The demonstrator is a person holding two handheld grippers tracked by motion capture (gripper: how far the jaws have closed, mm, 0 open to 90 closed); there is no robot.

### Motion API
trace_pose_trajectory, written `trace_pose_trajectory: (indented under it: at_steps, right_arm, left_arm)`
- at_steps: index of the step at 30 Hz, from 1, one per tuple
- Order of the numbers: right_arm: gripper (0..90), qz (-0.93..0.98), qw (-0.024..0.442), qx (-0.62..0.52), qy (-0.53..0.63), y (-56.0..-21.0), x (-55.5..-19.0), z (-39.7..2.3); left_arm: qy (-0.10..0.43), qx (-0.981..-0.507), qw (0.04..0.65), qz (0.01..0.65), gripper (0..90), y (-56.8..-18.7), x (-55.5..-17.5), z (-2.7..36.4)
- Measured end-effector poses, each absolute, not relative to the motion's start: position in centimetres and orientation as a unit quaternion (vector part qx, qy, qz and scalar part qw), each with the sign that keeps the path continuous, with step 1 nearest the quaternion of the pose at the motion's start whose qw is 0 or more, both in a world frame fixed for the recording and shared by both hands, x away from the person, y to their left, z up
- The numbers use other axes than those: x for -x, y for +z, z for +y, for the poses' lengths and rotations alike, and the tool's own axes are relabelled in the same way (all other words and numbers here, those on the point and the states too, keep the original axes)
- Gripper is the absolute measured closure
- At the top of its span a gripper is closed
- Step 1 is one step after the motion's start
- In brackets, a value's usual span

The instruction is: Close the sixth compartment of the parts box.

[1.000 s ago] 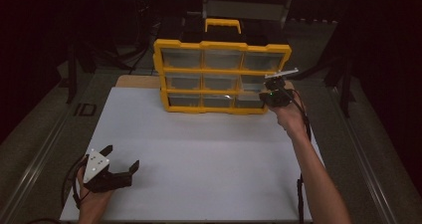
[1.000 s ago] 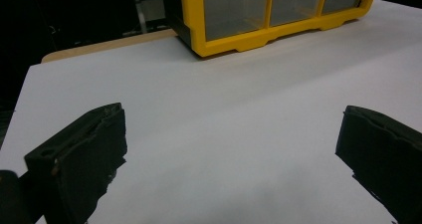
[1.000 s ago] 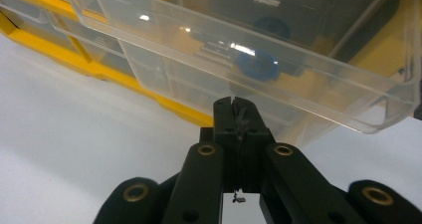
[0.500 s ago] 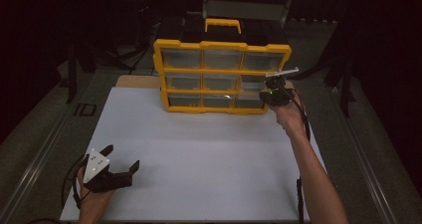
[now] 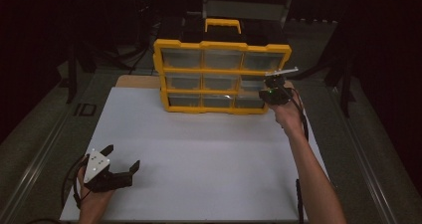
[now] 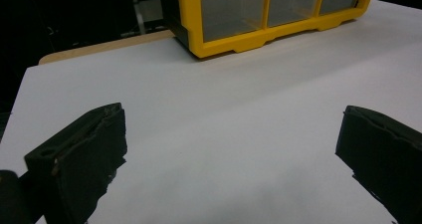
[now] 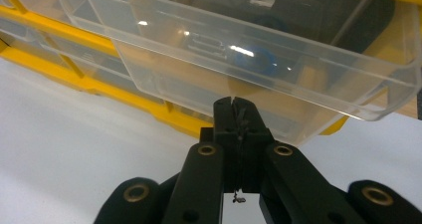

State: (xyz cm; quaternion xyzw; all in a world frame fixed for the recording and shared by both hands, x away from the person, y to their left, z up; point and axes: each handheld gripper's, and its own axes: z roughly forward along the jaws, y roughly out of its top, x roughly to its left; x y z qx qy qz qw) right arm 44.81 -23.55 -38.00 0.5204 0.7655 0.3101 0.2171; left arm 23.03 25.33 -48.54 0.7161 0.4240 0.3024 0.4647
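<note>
- Our right tongs (image 7: pixel 234 104) are pinched shut at the front lip of a clear drawer (image 7: pixel 259 59), which stands partly out of the yellow organizer (image 5: pixel 221 77) at twelve o'clock on the white surface (image 5: pixel 209 154).
- Something blue lies inside; taking it out seems still to come.
- Our left tongs (image 5: pixel 119 167) gape wide and empty at seven o'clock.

A flat white rectangular sheet (image 5: pixel 199 149) covers the work surface; it is bare and matt. A tan wooden board (image 5: pixel 137 81) shows as a narrow strip along the sheet's far left edge. Grey flooring (image 5: pixel 45 129) surrounds both and carries a small white-outlined rectangular mark (image 5: pixel 85 109) to the left of the sheet. A grey metal frame (image 5: pixel 244 7) stands in the dark background, with black stand legs (image 5: pixel 74 69) at far left.
</note>
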Motion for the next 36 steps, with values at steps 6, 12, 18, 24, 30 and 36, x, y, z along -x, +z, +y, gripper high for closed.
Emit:
trace_pose_trajectory:
  at_steps: [6, 12, 18, 24, 30, 36]
  right_arm:
    - [89.7, 0.761, 0.216, -0.526, 0.314, -38.1, -45.1, -23.5]
    - [89.6, 0.754, 0.215, -0.533, 0.317, -38.3, -45.5, -23.5]
    - [89.6, 0.753, 0.218, -0.536, 0.315, -38.5, -45.8, -23.4]
    - [89.6, 0.747, 0.218, -0.54, 0.321, -38.5, -46.0, -23.4]
    - [89.7, 0.747, 0.221, -0.54, 0.32, -38.5, -46.3, -23.2]
    - [89.6, 0.744, 0.226, -0.541, 0.32, -38.6, -46.5, -23.0]
  left_arm:
    - [0.302, -0.717, 0.464, 0.424, 0.1, -48.5, -23.0, 25.3]
    - [0.302, -0.716, 0.464, 0.425, 0.1, -48.5, -23.0, 25.3]
    - [0.302, -0.717, 0.464, 0.425, 0.1, -48.6, -23.1, 25.3]
    - [0.301, -0.716, 0.464, 0.425, 0.1, -48.6, -23.1, 25.3]
    - [0.302, -0.716, 0.463, 0.426, 0.1, -48.6, -23.1, 25.3]
    - [0.302, -0.716, 0.464, 0.426, 0.1, -48.6, -23.1, 25.4]
